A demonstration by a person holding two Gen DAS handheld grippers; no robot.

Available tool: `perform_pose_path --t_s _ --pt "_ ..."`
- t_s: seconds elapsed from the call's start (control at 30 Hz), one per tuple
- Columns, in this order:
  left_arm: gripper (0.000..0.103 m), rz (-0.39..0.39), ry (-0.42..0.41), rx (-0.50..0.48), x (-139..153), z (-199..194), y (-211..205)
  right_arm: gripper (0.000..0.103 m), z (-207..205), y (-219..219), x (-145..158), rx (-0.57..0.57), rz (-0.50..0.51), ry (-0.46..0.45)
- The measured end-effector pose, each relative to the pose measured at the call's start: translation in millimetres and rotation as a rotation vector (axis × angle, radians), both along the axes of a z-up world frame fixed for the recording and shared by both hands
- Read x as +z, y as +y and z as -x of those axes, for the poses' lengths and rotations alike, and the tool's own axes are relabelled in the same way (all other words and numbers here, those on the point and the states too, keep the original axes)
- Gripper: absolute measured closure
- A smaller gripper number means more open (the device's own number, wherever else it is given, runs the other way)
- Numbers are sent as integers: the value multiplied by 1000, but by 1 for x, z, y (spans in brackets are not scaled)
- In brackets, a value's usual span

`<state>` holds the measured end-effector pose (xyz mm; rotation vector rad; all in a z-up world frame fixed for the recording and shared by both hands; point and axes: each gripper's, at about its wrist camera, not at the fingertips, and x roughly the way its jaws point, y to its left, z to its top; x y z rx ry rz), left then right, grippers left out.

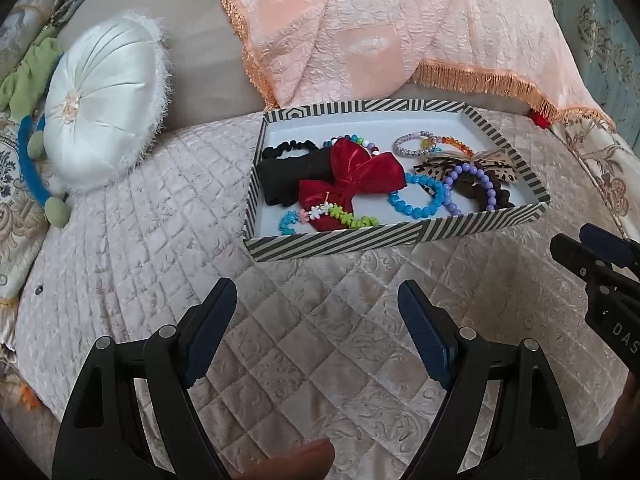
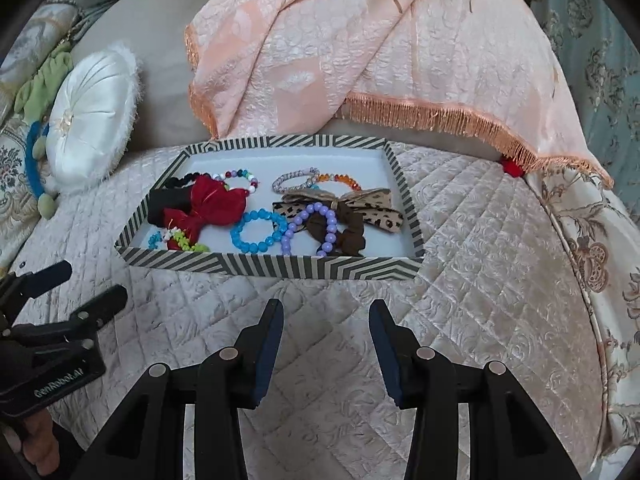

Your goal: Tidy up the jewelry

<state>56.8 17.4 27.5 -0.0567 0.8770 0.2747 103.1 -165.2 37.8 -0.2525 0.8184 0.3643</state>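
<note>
A black-and-white striped tray [image 1: 336, 243] [image 2: 272, 268] sits on the quilted bed. It holds a red bow [image 1: 352, 178] [image 2: 208, 208], a black scrunchie [image 1: 280, 180], a blue bead bracelet [image 1: 418, 196] [image 2: 258, 232], a purple bead bracelet [image 1: 468, 188] [image 2: 316, 224], a leopard bow [image 2: 360, 206] and other bead bracelets. My left gripper [image 1: 316, 320] is open and empty, short of the tray's near wall. My right gripper [image 2: 326, 328] is open and empty, also short of the tray.
A white round satin cushion [image 1: 104, 104] [image 2: 88, 124] lies left of the tray, with a blue headband [image 1: 28, 172] beside it. A peach fringed cloth [image 1: 400, 32] [image 2: 380, 52] drapes behind the tray. The quilted cover [image 1: 300, 340] spreads around.
</note>
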Motion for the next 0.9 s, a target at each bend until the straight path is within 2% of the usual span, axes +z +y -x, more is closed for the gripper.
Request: perform_pose_path --t_s 0.9 --pt "20 44 -45 -27 10 1 -8 60 -2 4 1 -4 3 -8"
